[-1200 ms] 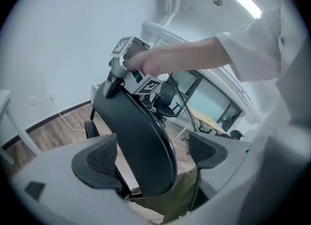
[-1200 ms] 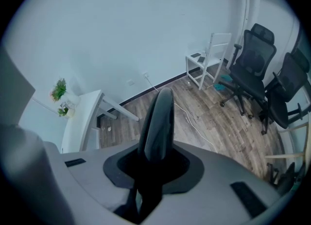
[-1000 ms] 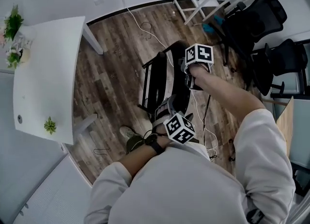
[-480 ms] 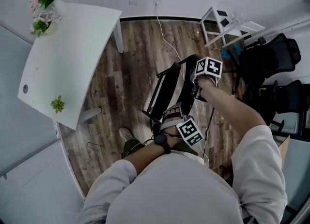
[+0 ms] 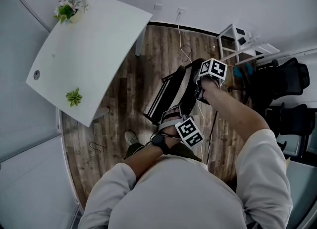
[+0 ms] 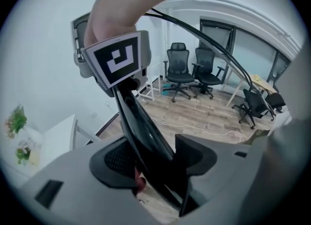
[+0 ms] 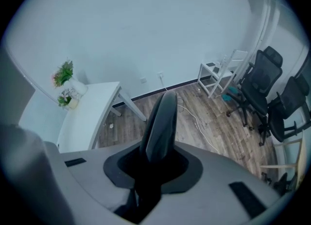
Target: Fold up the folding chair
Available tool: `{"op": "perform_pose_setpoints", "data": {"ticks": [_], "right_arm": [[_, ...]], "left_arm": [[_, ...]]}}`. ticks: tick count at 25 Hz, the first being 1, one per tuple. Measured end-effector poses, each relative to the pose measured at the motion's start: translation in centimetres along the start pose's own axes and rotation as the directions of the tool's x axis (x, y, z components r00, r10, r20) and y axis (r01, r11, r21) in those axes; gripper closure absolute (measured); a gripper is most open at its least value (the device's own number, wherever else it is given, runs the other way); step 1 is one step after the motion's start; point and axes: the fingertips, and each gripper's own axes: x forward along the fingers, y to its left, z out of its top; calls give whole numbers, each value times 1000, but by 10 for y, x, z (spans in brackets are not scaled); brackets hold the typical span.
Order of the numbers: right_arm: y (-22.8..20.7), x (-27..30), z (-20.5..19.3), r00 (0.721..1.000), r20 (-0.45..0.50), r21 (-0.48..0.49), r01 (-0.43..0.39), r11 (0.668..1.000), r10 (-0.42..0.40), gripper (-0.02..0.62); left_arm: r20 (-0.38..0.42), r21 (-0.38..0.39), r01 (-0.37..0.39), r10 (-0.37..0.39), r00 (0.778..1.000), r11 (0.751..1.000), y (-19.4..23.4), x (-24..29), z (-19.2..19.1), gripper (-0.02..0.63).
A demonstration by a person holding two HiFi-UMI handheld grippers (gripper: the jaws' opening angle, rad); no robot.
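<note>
Clamping the folding chair (image 5: 171, 92) in two places, out on the wood floor (image 5: 124, 105) just beside the white counter (image 5: 94, 50). Pinched at the top by the right gripper (image 5: 199, 85), jaws almost together on the thin rounded rim of the back. Taken lower down by the left gripper (image 5: 171, 115), jaws just now closing in and hugging a black frame edge that fills the gap between them. Looks close to flat already, seat and back drawn into one narrow slab, though probably not fully collapsed.

Plenty to go wrong from here. Could slip out of the top pinch, with so little rim between those jaws and a slick surface under them. Could twist or swing open again if the lower hold turns out loose on that slanted edge. Might tip sideways too, being tall and thin with little footing on the floor. Worth watching the white cable (image 5: 184, 50) trailing across the planks near the far side, since dragging the legs over it could snag them. Could also knock against the counter's edge if swung that way.

Smooth hard black all over, plastic by the look of it, with a dull sheen on the curved back. Slim, straight frame members, dark and rigid. Grey-brown planks underneath, streaked with grain; flat matte white on the counter.
</note>
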Motion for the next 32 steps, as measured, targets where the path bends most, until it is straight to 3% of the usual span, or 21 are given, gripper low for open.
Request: {"op": "perform_pose_setpoints", "data": {"ticks": [13, 25, 29, 32], "right_arm": [[137, 30, 22, 995, 25, 91, -100, 991, 98, 505], [247, 62, 53, 985, 62, 40, -166, 985, 163, 461], [267, 67, 62, 966, 94, 59, -249, 967, 243, 417], [289, 69, 65, 928, 118, 28, -359, 933, 353, 367]], "left_arm": [[1, -4, -72, 72, 997, 997, 132, -41, -77, 387], [23, -75, -97, 99, 995, 992, 230, -59, -123, 393], [13, -52, -126, 127, 992, 991, 252, -64, -133, 394], [-2, -83, -169, 170, 986, 982, 270, -69, -145, 405]]}}
